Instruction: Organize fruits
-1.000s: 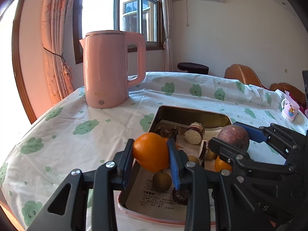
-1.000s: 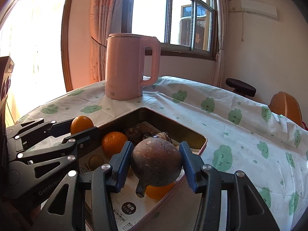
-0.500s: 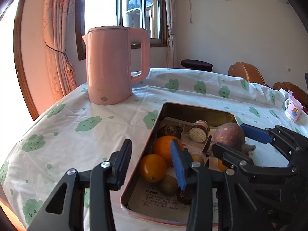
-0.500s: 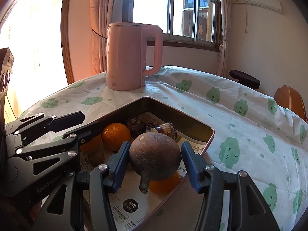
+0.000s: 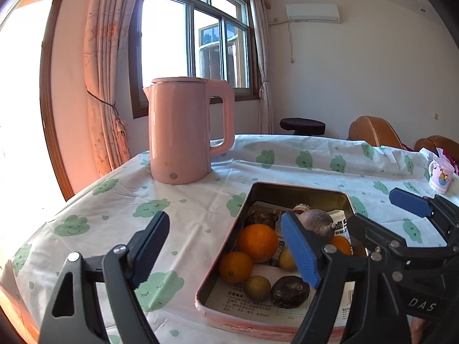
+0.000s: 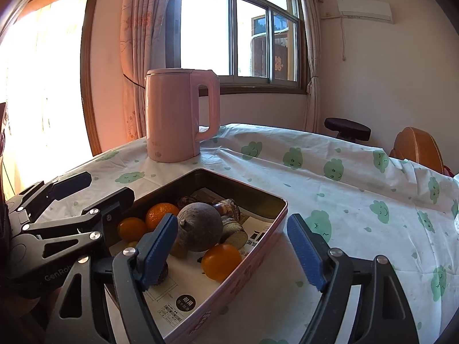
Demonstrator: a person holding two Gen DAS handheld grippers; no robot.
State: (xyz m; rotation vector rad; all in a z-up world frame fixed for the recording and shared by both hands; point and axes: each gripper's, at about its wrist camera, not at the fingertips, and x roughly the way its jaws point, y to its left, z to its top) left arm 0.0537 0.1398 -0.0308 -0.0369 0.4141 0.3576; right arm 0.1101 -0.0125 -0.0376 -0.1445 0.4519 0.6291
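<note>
- My left tongs (image 5: 223, 246) are opening, nothing between the pads; they hang over the near left rim of the tin (image 5: 298, 189), one finger above the tablecloth (image 5: 183, 209), the other above the fruit.
- My right tongs (image 6: 232, 249) are opening too, empty, straddling the tin's right wall, with the brown round fruit (image 6: 199, 226) lying free in the tin just beyond the left pad.
- All the fruit I can see sits inside the tin on its paper lining: a big orange (image 5: 257, 242), a smaller orange (image 5: 235, 266) touching it, a greenish-brown small fruit (image 5: 257, 287), a dark wrinkled one (image 5: 289, 291), and another orange (image 6: 221, 261) near the right wall.
- The brown round fruit looks hard-shelled and fairly heavy, with a stubby stem (I would avoid pinching that); I judge it best taken across its widest girth.
- The oranges look firm but smooth and apt to roll, so a grip across the middle with gentle pressure suits them.
- The dark wrinkled fruit looks soft; squeezed hard, it may bruise or split.
- The pieces are packed touching, so nudging one will likely shift its neighbours.
- The pink kettle (image 5: 183, 132) stands well behind the tin on the table, out of the way.
</note>
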